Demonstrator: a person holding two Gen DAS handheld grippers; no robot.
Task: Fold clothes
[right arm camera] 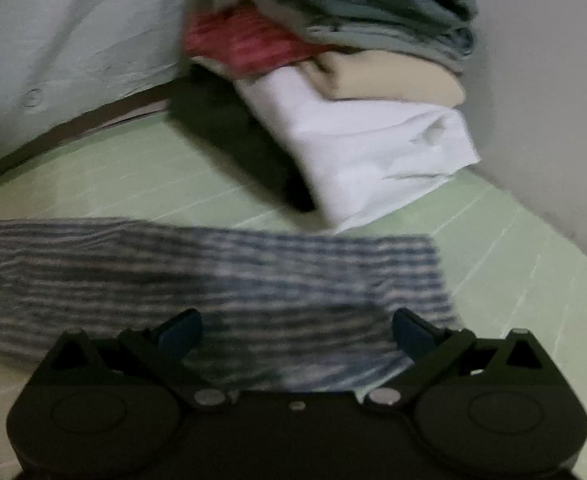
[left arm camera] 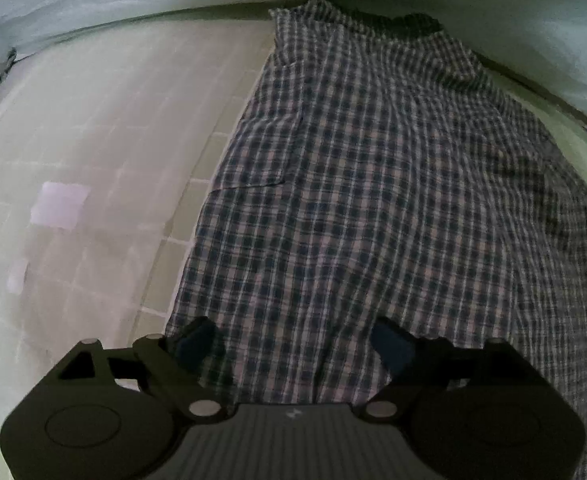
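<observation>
The checked shirt (left arm camera: 373,200) lies spread flat on the pale green gridded mat (left arm camera: 93,160), its collar end reaching the mat's far edge by the wall and its near hem running under the left gripper (left arm camera: 293,344). That gripper hangs over the hem with its jaws wide apart, released, nothing pinched between the blue pads (left arm camera: 195,340); cloth shows in the gap below them. In the right wrist view, blurred, the shirt's side reaches almost to the right gripper (right arm camera: 297,334), which is likewise spread wide and holds nothing. Beyond it, at the mat's far corner against the wall, sits a pile of folded clothes (right arm camera: 353,80): white at the bottom, beige, red and grey-green above
</observation>
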